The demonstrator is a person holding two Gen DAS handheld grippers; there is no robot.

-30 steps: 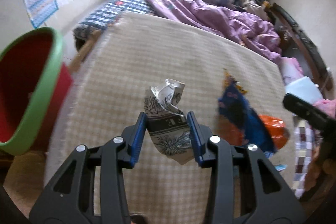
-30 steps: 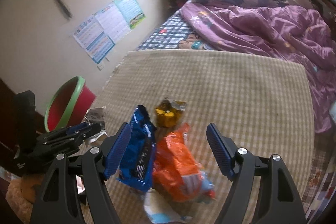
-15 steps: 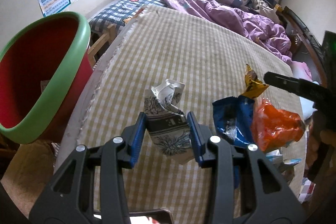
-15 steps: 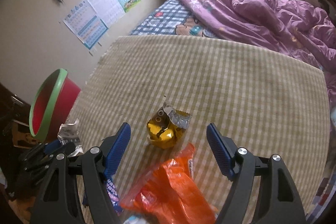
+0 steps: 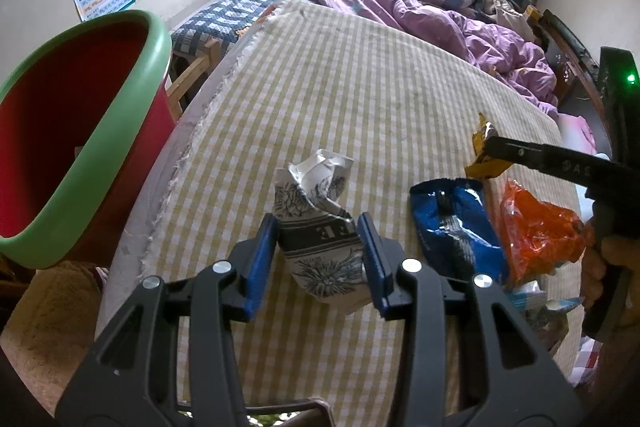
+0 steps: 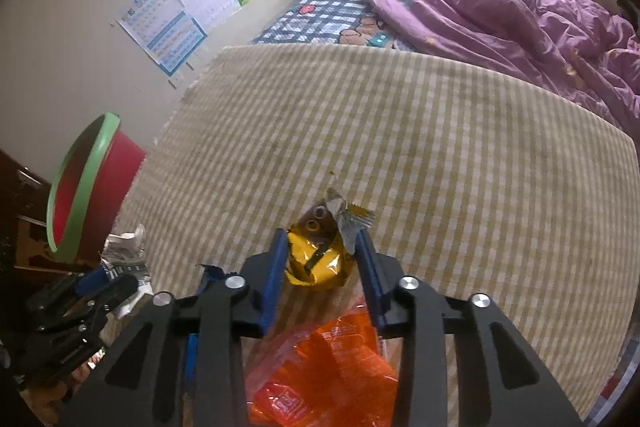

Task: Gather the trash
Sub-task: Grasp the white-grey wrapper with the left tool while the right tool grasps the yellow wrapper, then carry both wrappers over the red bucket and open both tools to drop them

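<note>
Two pieces of trash were in my tongs: my left gripper [image 5: 318, 259] pinched the crumpled paper [image 5: 320, 227], and my right gripper [image 6: 322, 267], jaws just closed, clamped the yellow wrapper [image 6: 320, 259]. Both sat over the checked mat [image 5: 360, 87], right of the red bin [image 5: 80, 131]. Slick foil could slip loose; swinging left, I might snag the blue bag [image 5: 456, 223] or orange bag [image 5: 540, 231].

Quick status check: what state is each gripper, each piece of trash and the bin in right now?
Left gripper: shut on crumpled paper.
Right gripper: jaws just closed, shut on yellow wrapper.
Blue wrapper: lying loose on the checked cloth.
Orange wrapper: lying loose, crumpled.
Red bin: open.
</note>
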